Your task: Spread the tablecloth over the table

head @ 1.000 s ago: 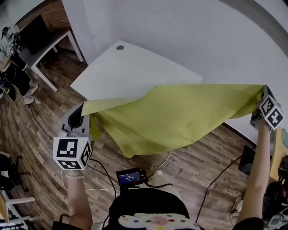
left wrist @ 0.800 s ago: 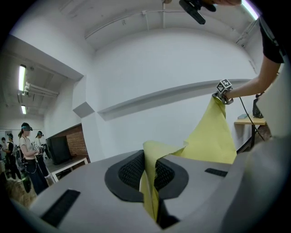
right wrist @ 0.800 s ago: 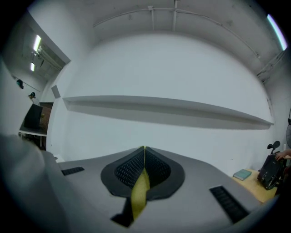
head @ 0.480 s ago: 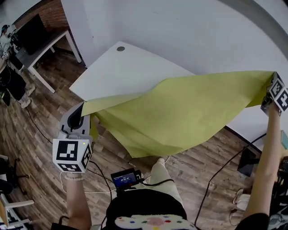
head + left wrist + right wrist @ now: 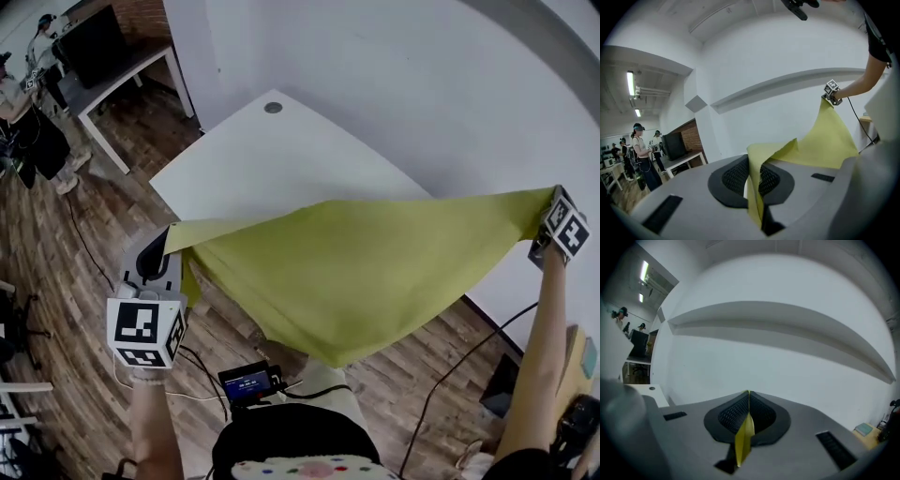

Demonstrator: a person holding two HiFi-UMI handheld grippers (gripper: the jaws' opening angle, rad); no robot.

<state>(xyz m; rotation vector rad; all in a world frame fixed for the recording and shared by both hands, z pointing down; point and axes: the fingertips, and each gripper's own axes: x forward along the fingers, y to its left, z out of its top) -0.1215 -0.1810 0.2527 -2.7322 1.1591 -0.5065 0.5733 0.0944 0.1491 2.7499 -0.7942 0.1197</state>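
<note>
My left gripper point(image 5: 753, 180) has its jaws pressed together on one corner of the yellow-green tablecloth point(image 5: 361, 272); in the left gripper view the cloth rises out of the closed pads, folds over and runs off to the right toward my other hand. My right gripper point(image 5: 746, 417) is clamped just as tightly on the opposite corner; a narrow yellow fold is pinched between its dark ribbed pads point(image 5: 731, 416), and a tongue of it hangs below them.

In the head view the tablecloth hangs in the air with its top edge pulled nearly straight between my two hands; the left corner is low and close to me; the right corner is out at the far right, by the white wall point(image 5: 403, 84); the middle of the sheet sags to a point over the wooden floor point(image 5: 89, 272) in front of me. The cloth overlaps the near edge of the white tabletop point(image 5: 272, 164) in the picture, but I cannot tell whether it touches it; beyond the cloth the tabletop shows white, with a round cable hole point(image 5: 273, 108) near its far corner.

A second white desk point(image 5: 127, 80) carrying a dark screen point(image 5: 94, 42) stands at the upper left; people point(image 5: 641, 150) stand near it.
</note>
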